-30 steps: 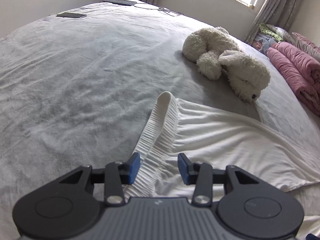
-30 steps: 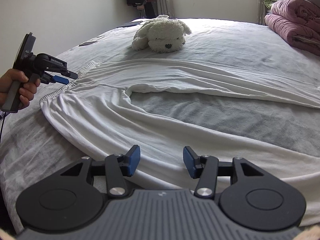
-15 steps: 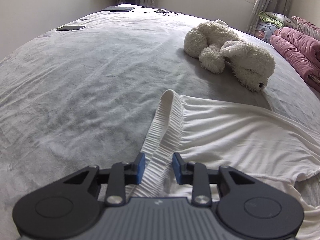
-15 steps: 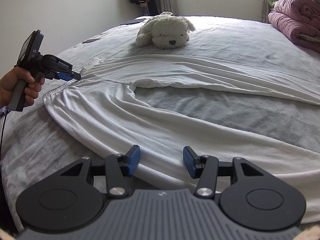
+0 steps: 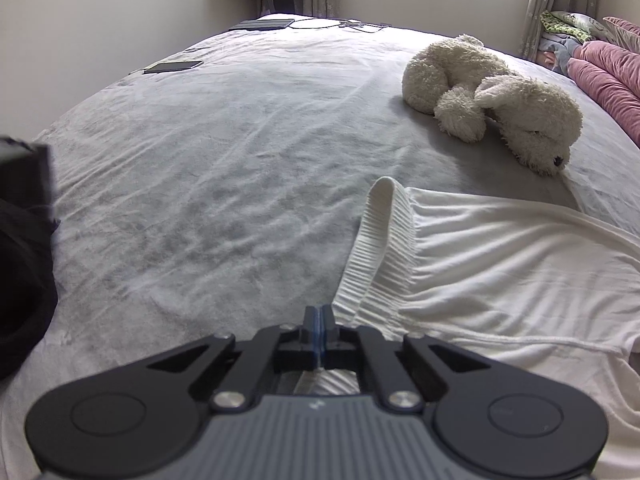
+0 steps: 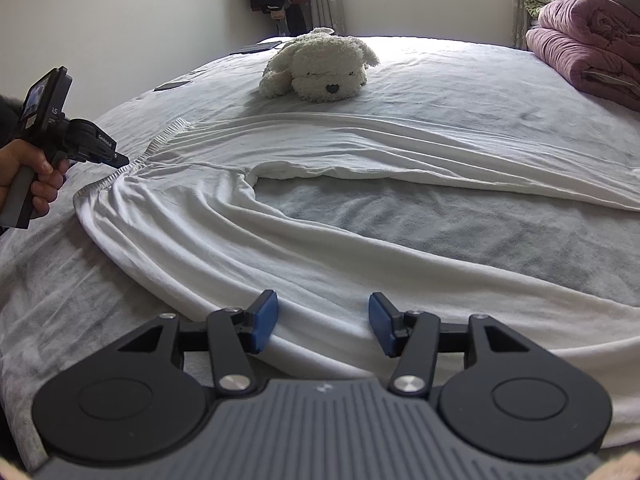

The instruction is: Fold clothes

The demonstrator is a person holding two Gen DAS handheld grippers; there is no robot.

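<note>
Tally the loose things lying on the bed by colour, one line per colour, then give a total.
White: 2, the trousers and the plush dog
Pink: 1, the folded quilt
Dark: 2, the phone and the flat tablet case
Total: 5

white trousers [image 6: 320, 240] soft ribbed cloth; bedsheet [image 5: 200, 180] matt.
</note>
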